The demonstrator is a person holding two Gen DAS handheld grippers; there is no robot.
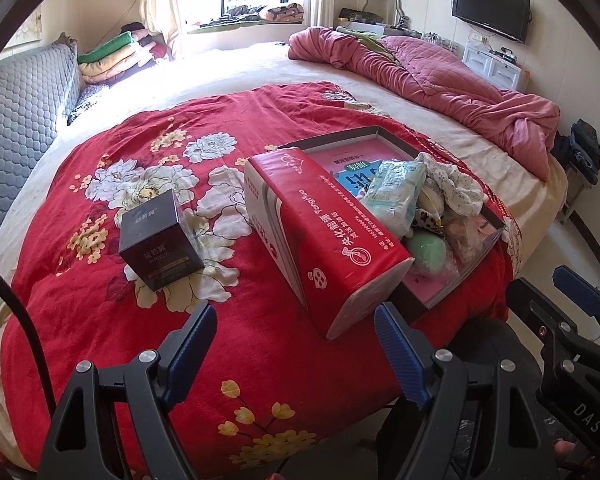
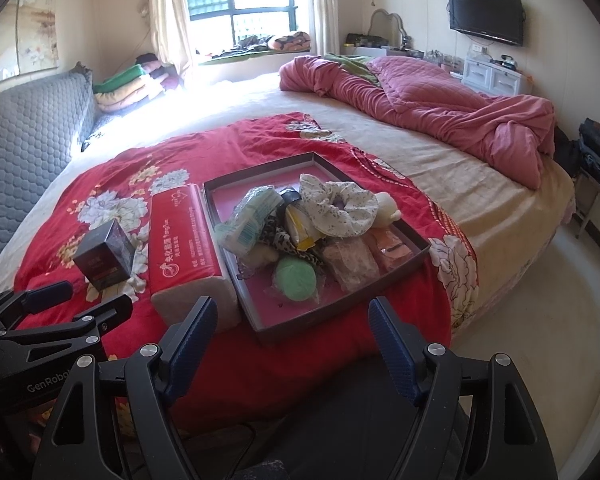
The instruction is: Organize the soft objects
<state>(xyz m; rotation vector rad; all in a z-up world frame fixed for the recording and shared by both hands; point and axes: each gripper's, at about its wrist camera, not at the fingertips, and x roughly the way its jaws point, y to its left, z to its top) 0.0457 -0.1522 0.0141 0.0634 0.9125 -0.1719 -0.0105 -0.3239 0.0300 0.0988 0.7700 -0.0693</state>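
left gripper (image 1: 296, 334) open, red tissue pack (image 1: 320, 240) hiding tray (image 1: 452, 292) edge

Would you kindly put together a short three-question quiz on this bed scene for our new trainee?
1. True or false: the left claw is shut on the dark box.
2. Which thing lies inside the shallow tray? A) the red tissue pack B) the green round puff C) the dark box
3. Fill in: the red tissue pack lies between the tray and the ____.

Key:
1. False; both the left and the right claw stand open and empty.
2. B
3. dark box
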